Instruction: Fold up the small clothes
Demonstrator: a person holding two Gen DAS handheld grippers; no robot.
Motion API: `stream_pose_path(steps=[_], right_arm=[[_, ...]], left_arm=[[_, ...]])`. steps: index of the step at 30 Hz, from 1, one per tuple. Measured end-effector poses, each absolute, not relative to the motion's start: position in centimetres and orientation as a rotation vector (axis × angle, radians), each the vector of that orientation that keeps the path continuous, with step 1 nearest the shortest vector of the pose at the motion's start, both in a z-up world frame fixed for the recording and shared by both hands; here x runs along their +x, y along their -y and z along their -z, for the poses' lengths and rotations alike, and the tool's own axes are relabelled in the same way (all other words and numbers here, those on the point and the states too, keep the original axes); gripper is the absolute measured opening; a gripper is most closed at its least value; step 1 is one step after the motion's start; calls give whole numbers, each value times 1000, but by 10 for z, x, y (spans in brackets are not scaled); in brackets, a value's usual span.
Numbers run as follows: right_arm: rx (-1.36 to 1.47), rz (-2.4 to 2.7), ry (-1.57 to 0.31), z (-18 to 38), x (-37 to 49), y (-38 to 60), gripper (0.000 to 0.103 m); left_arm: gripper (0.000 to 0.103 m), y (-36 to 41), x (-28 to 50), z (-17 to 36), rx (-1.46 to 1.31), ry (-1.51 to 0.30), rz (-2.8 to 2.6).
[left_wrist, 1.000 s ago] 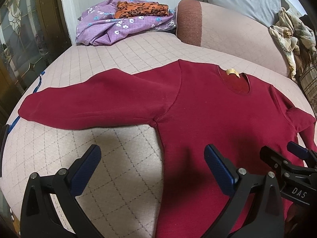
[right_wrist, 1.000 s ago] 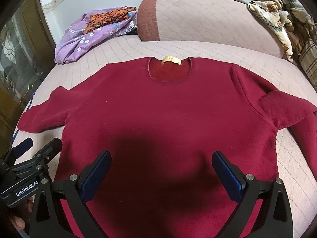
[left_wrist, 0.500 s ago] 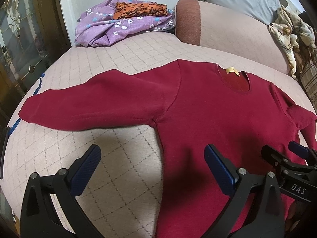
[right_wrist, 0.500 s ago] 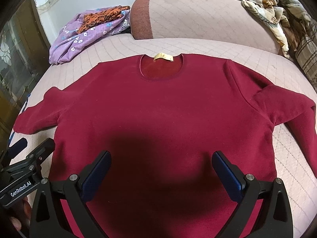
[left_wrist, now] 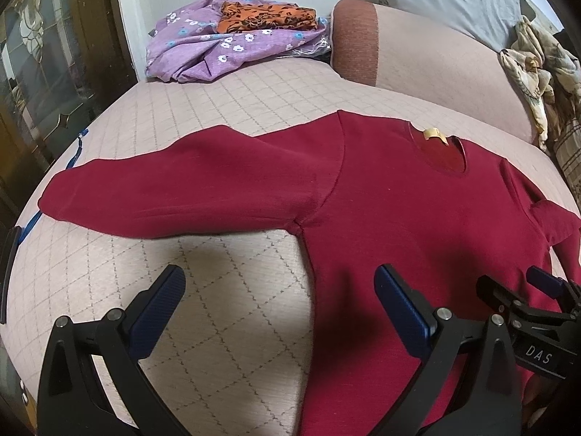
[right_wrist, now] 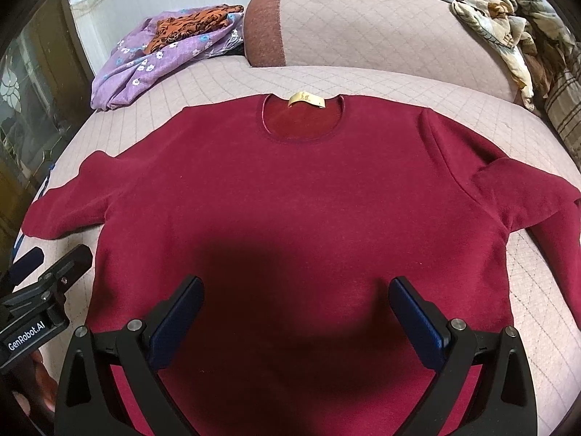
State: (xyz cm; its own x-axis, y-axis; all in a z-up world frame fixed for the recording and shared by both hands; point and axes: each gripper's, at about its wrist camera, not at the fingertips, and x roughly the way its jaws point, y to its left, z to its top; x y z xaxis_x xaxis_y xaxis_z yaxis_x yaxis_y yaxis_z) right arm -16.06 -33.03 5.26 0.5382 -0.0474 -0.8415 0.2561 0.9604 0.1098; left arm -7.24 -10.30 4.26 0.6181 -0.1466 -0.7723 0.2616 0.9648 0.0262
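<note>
Jaws gaping empty on both the left gripper [left_wrist: 279, 312] and right gripper [right_wrist: 296, 314], they are drifting closer over the sweater [right_wrist: 297, 196], lying flat on the bed [left_wrist: 232, 94] collar at twelve o'clock, so folding is only beginning.

Quilted pink sofa seat [right_wrist: 537, 283] carries a red sweater [right_wrist: 290, 196] laid flat, and a purple floral garment [right_wrist: 145, 65] at its far-left corner.
</note>
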Motion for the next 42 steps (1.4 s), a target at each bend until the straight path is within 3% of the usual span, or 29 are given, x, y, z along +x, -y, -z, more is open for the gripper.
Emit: stream_pose_path(steps=[14,25,30,33,38,42], right_arm=[[222,167,-1000,-48,-153,323,101],[227,119,-1000,-53,-146,322,101],[234,106,-1008,-50,-141,321,102],[231,96,-1024,-45,-137,317,102],[210,78,-1038,-40,-131,310,102],[208,68,-1042,-37,-125,307,102]], left_arm=[[103,81,-63,-44,107,-881,204],[103,-57,0,-48,-176,-894,-109],[99,-115,39,-32,-369,-899,-202],[93,-131,54,-19,-387,-904,-269],[92,-130,69,-14,-349,-877,-257],[74,-125,75,-13,-315,-867,-259]])
